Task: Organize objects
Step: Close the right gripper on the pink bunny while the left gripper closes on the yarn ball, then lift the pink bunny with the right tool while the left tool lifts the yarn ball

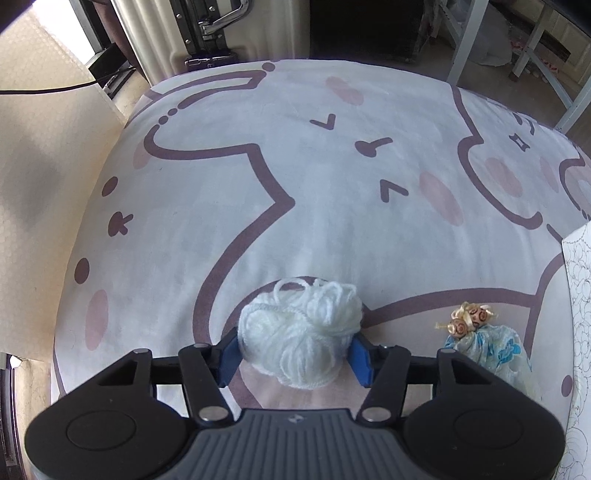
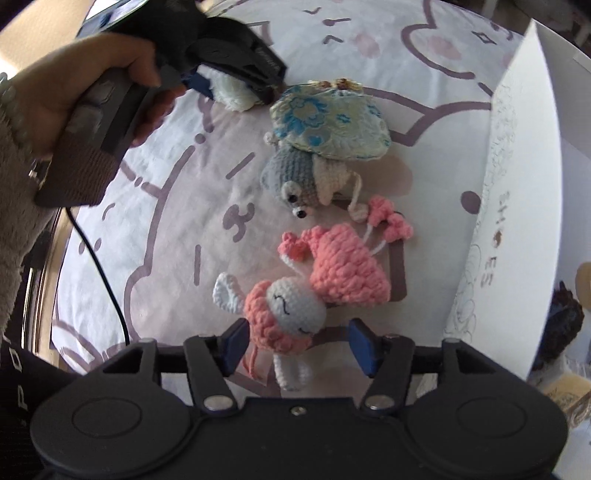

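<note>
A white yarn ball (image 1: pixel 299 332) sits between the blue pads of my left gripper (image 1: pixel 294 360), which is shut on it just above the printed bedspread (image 1: pixel 295 184). In the right wrist view the same gripper (image 2: pixel 236 86), in a hand (image 2: pixel 92 81), holds the yarn (image 2: pixel 232 98) at the upper left. My right gripper (image 2: pixel 298 345) is open around the head of a pink crochet doll (image 2: pixel 295 314) lying on the bed; the right pad stands clear of it. Beyond the doll lie a grey crochet toy (image 2: pixel 295 177) and a blue floral pouch (image 2: pixel 328 122), also the pouch (image 1: pixel 491 350).
A white box wall (image 2: pixel 517 184) with drawings rises on the right, with dark items (image 2: pixel 561 325) behind it. A black cable (image 2: pixel 103 277) hangs at the bed's left edge. Past the far edge stand a suitcase (image 1: pixel 207 33) and white frame legs (image 1: pixel 461 44). Cardboard (image 1: pixel 37 184) lies left.
</note>
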A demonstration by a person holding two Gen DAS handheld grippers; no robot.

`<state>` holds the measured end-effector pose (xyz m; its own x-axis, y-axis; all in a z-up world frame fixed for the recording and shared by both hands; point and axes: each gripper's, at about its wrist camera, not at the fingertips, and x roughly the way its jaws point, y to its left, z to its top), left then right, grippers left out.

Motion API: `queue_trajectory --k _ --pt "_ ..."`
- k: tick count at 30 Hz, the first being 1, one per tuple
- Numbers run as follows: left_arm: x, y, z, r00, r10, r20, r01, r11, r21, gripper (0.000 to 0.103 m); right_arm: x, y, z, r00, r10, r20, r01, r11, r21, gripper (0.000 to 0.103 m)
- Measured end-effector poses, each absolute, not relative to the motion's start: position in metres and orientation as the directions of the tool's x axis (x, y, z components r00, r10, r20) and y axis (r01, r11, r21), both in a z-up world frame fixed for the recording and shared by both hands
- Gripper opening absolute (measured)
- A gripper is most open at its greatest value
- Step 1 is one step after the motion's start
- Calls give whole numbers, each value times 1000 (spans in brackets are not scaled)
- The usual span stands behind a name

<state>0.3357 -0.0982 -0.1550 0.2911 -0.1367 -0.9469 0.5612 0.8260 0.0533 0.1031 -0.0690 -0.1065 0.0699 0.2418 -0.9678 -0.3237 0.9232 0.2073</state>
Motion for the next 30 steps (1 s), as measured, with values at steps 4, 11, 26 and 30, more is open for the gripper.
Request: queue_trajectory --k 4,11,26,30 --pt "335 -99 -155 290 -136 -947 562 825 53 59 113 -86 -106 89 251 -964 -134 962 238 66" --pt "336 -101 -155 287 -134 -949 559 828 52 59 124 -102 -121 110 280 -954 170 940 296 36" --pt "345 -104 -159 304 -142 -942 533 845 45 69 131 -91 -155 38 328 -944 252 911 327 51" --pt "345 -105 -157 286 -159 -945 551 834 27 57 137 -89 -150 44 333 -942 212 918 334 39"
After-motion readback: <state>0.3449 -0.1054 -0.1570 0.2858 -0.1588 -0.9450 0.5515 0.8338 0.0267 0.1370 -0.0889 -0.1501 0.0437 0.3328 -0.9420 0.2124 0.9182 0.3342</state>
